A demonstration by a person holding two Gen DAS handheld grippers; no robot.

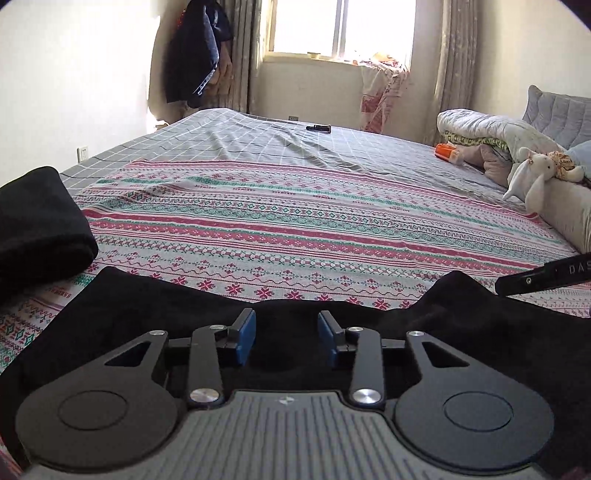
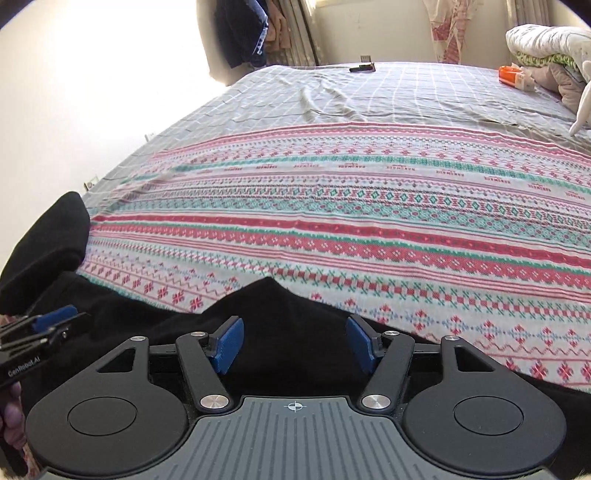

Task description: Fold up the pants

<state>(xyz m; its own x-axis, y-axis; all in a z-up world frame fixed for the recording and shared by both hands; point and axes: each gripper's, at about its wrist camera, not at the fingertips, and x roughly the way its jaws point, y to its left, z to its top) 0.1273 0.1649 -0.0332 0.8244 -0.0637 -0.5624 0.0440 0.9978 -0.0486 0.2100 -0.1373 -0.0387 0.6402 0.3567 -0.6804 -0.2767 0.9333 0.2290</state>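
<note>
Bed (image 1: 314,229) with patterned blanket carries black pants (image 1: 122,314) spread along its near edge, mostly flat, so folding looks barely begun; a folded black item (image 1: 37,221) sits left. Left tongs (image 1: 286,338) and right tongs (image 2: 291,343) both gape over the pants, gripping nothing.

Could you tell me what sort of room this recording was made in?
Most likely a home bedroom: a large bed with a grey checked sheet, a rolled quilt and a plush rabbit near the headboard, and a curtained window behind.
</note>
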